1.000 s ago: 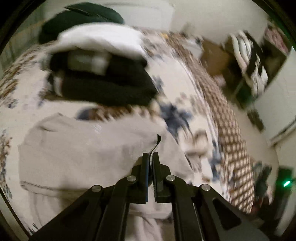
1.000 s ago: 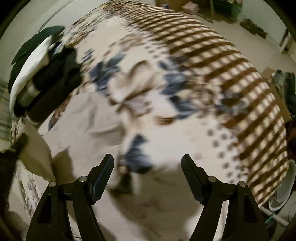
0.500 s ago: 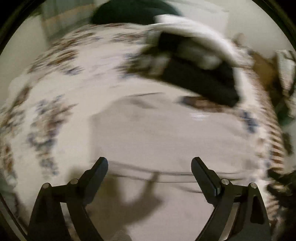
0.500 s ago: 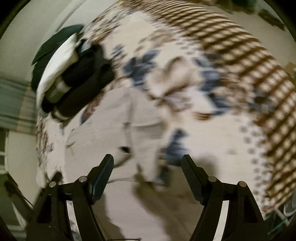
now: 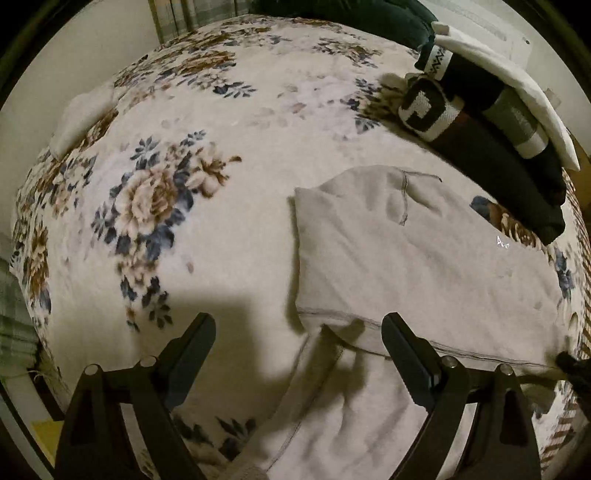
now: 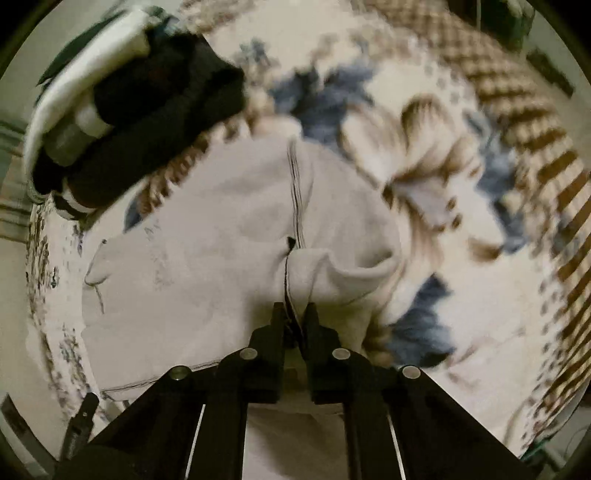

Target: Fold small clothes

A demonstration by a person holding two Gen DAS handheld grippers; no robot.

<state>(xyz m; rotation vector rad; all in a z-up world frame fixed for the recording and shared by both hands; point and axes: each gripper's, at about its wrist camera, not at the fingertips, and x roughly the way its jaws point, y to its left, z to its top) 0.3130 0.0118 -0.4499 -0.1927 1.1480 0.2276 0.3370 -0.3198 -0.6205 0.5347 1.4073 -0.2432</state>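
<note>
On the floral blanket (image 5: 229, 206) that covers the bed, the pale grey garment (image 5: 413, 254) lies spread toward the right side of your left wrist view, partly doubled over so that a folded upper layer with a stitched hem sits across the lower layer that runs down toward the camera. Your left gripper (image 5: 298, 334) hangs just above the near edge of that fold with its fingers spread wide and nothing between them; one finger is over bare blanket and the other over the grey cloth, and the gripper's shadow falls on both. Your right gripper (image 6: 294, 314) is closed tight on a seamed edge of the same pale grey garment (image 6: 207, 266), pinching a ridge of cloth that rises into a rumpled loop just beyond the fingertips, with dark stitching running away from the pinch. Beyond the garment, near the far edge of the bed, a stack of folded dark clothes (image 5: 495, 147) with white-banded waistbands lies under a white cloth (image 5: 517, 88), and a dark green pillow (image 5: 354, 18) sits behind it. The right wrist view is blurred, so the blanket pattern there reads only as smeared blue and brown.
</note>
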